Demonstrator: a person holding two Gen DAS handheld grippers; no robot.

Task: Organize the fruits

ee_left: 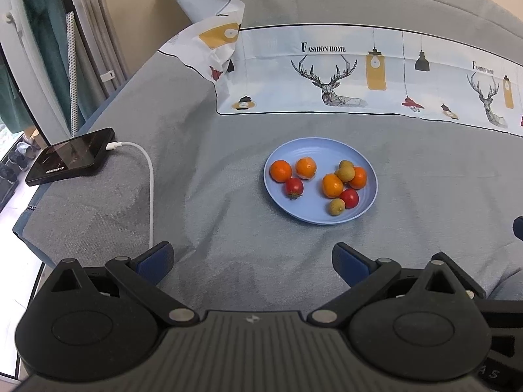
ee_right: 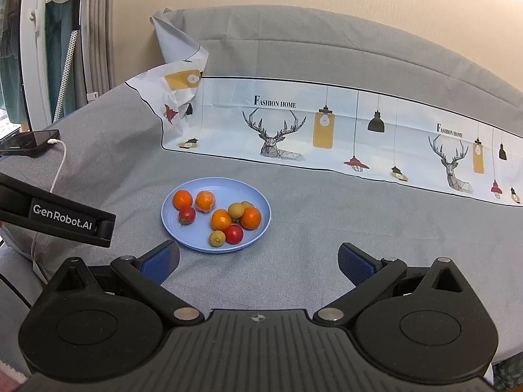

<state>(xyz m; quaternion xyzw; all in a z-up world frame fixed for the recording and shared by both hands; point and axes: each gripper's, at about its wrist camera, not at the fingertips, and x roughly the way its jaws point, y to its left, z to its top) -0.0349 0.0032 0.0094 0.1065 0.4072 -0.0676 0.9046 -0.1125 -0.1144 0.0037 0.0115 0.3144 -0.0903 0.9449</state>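
Observation:
A light blue plate (ee_left: 307,150) lies on the grey bedspread and holds several small fruits: oranges (ee_left: 280,170), red tomatoes (ee_left: 294,187) and yellow-green fruits (ee_left: 336,206). The plate also shows in the right wrist view (ee_right: 225,184) with the same oranges (ee_right: 182,199), tomatoes (ee_right: 233,234) and yellow-green fruits (ee_right: 217,238). My left gripper (ee_left: 253,261) is open and empty, short of the plate. My right gripper (ee_right: 258,261) is open and empty, near the plate's front right. The left gripper's body (ee_right: 55,215) shows at the left of the right wrist view.
A black phone (ee_left: 70,160) on a white charging cable (ee_left: 148,176) lies at the bed's left edge. A folded printed sheet with deer and lamps (ee_left: 343,75) lies behind the plate. A clothes rack (ee_left: 49,49) stands left of the bed.

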